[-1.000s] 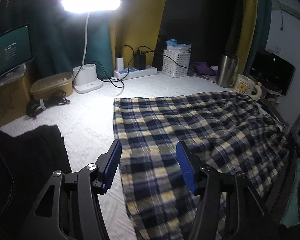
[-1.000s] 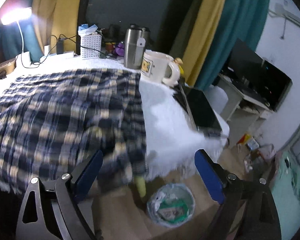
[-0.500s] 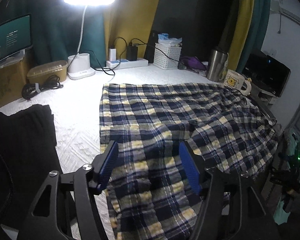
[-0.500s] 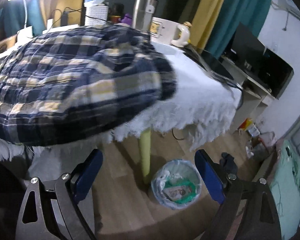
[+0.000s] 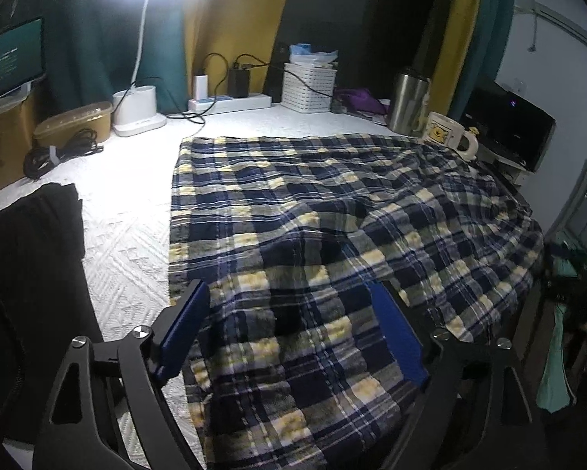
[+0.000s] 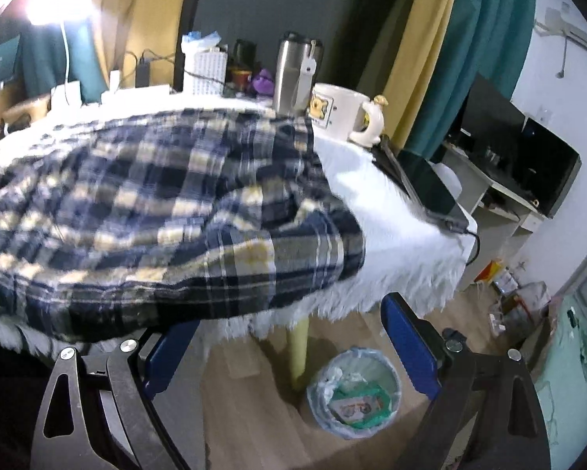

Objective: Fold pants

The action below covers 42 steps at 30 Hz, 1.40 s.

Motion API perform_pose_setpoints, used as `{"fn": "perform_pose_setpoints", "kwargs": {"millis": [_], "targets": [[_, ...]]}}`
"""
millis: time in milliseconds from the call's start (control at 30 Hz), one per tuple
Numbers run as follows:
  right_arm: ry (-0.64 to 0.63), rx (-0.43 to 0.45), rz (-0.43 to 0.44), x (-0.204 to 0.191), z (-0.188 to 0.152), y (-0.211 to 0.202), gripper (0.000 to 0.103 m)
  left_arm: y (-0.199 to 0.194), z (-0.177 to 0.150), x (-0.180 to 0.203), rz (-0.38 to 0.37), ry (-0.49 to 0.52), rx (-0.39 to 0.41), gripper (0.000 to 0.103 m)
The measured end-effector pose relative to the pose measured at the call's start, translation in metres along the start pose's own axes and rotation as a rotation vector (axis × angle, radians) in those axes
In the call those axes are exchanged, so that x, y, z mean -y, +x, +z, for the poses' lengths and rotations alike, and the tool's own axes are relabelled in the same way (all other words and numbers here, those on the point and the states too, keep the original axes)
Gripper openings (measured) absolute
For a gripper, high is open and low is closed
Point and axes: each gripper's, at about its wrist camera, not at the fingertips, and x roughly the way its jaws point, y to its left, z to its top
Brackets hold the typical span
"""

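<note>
The blue, yellow and white plaid pants (image 5: 313, 227) lie spread over the white table cover (image 5: 125, 211), with one end bunched at the table's right front edge (image 6: 223, 235). My left gripper (image 5: 289, 290) hovers low over the near part of the pants. Its jaws are opening wide, the cloth lies under the gap between them, and the blue pads (image 5: 185, 325) press on nothing. My right gripper (image 6: 289, 313) is open just below the table's edge, under the overhanging cloth, with only floor between its fingers.
A black garment (image 5: 31, 254) lies at the left. Along the back stand a lamp base (image 5: 136, 113), power strip (image 5: 230, 100), white basket (image 5: 309, 86), steel tumbler (image 6: 295, 74) and mug (image 6: 340, 113). A laptop (image 6: 430, 192) lies at the right edge. A waste bin (image 6: 356, 391) stands by the yellow table leg (image 6: 299, 348).
The left jaws have spread wider and that gripper has come lower and closer over the pants. The right gripper sank to the table's edge, where the cloth now lies bunched.
</note>
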Motion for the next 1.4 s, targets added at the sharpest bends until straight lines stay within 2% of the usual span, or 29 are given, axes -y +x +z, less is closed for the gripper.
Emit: {"fn": "perform_pose_setpoints", "kwargs": {"millis": [167, 300, 533, 800, 867, 933, 1000, 1067, 1100, 1133, 1167, 1200, 1233, 1267, 1333, 1400], "targets": [[-0.005, 0.022, 0.019, -0.002, 0.026, -0.006, 0.094, -0.010, -0.004, 0.005, -0.034, 0.039, 0.032, 0.091], [0.012, 0.025, 0.067, 0.000, 0.047, -0.003, 0.094, -0.010, -0.010, 0.007, -0.073, 0.053, 0.024, 0.093], [0.035, -0.009, 0.136, -0.003, 0.082, 0.022, 0.094, -0.008, -0.022, 0.014, -0.125, 0.092, -0.011, 0.093], [0.075, -0.037, 0.151, -0.004, 0.108, 0.049, 0.094, -0.015, -0.029, 0.025, -0.174, 0.172, -0.013, 0.098], [0.082, -0.041, 0.152, -0.003, 0.111, 0.053, 0.094, -0.014, -0.031, 0.029, -0.163, 0.210, -0.021, 0.099], [0.088, -0.039, 0.153, -0.003, 0.113, 0.055, 0.094, -0.008, -0.033, 0.032, -0.110, 0.243, -0.040, 0.099], [0.094, -0.035, 0.154, -0.001, 0.113, 0.055, 0.094, 0.004, -0.035, 0.034, -0.035, 0.274, -0.097, 0.098], [0.102, -0.032, 0.156, 0.001, 0.110, 0.053, 0.094, 0.010, -0.036, 0.032, 0.003, 0.274, -0.115, 0.098], [0.106, -0.031, 0.157, 0.003, 0.108, 0.052, 0.094, 0.010, -0.036, 0.029, 0.000, 0.261, -0.114, 0.089], [0.110, -0.030, 0.157, 0.005, 0.106, 0.050, 0.094, 0.009, -0.035, 0.027, -0.009, 0.251, -0.114, 0.074], [0.113, -0.028, 0.161, 0.007, 0.103, 0.049, 0.094, 0.007, -0.035, 0.024, -0.012, 0.246, -0.112, 0.065], [0.116, -0.026, 0.164, 0.009, 0.100, 0.047, 0.094, 0.007, -0.034, 0.023, -0.009, 0.247, -0.108, 0.045], [0.118, -0.024, 0.163, 0.012, 0.095, 0.045, 0.094, 0.005, -0.034, 0.022, 0.002, 0.255, -0.103, 0.019], [0.116, -0.020, 0.164, 0.013, 0.091, 0.043, 0.094, 0.003, -0.033, 0.020, 0.020, 0.254, -0.099, 0.011], [0.096, -0.004, 0.165, 0.013, 0.081, 0.036, 0.094, -0.004, -0.029, 0.016, 0.025, 0.232, -0.074, 0.008], [0.041, 0.020, 0.129, 0.008, 0.069, 0.029, 0.094, -0.013, -0.022, 0.015, 0.032, 0.219, -0.037, 0.007]]}}
